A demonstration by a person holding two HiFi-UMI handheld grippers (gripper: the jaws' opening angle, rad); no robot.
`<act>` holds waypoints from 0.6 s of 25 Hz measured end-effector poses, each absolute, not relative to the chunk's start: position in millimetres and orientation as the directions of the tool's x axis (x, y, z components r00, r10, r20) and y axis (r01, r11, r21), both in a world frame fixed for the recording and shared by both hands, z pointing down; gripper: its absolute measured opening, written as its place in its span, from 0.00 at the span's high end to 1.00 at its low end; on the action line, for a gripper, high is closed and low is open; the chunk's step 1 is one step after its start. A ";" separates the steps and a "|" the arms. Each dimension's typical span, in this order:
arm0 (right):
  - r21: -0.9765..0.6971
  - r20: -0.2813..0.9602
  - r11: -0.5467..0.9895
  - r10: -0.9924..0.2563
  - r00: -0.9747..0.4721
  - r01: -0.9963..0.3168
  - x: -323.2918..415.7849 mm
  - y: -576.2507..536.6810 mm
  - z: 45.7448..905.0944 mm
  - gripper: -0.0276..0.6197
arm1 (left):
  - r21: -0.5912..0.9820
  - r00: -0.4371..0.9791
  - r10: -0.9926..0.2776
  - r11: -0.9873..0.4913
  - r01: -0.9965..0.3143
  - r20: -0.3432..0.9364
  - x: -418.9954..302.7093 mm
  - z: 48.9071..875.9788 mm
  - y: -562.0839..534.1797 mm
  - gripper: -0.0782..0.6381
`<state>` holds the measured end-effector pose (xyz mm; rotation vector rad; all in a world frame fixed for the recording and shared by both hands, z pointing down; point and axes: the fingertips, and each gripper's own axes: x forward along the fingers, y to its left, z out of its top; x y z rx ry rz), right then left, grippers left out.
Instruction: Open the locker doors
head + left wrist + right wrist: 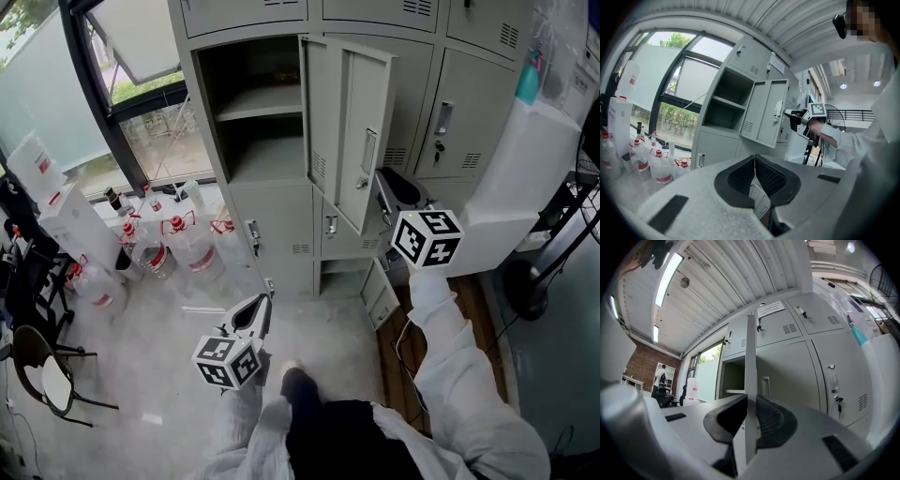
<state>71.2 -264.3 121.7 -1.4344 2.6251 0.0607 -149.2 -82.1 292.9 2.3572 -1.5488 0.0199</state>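
In front of the grey lockers, pinching the edge of the open door between the right gripper fingers. Holding the left gripper low, fingers pressed together on nothing. Done with one top door by the window. Still to open: the shut doors.

The open locker door stands right of its shelved compartment, with bottles on the floor left of the lockers, below the window.
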 end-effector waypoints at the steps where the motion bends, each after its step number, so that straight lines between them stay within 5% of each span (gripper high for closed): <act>1: -0.037 -0.143 0.543 -0.834 -0.533 -0.839 69.6 -263.9 121.5 0.87 | 0.254 0.412 -0.892 -0.362 -0.897 0.185 -148.7 292.3 -81.6 0.88; 15: -0.019 -0.130 0.531 -0.842 -0.524 -0.847 97.0 -207.6 126.8 0.87 | 0.205 0.453 -0.876 -0.419 -0.884 0.162 -126.0 274.0 -80.4 0.88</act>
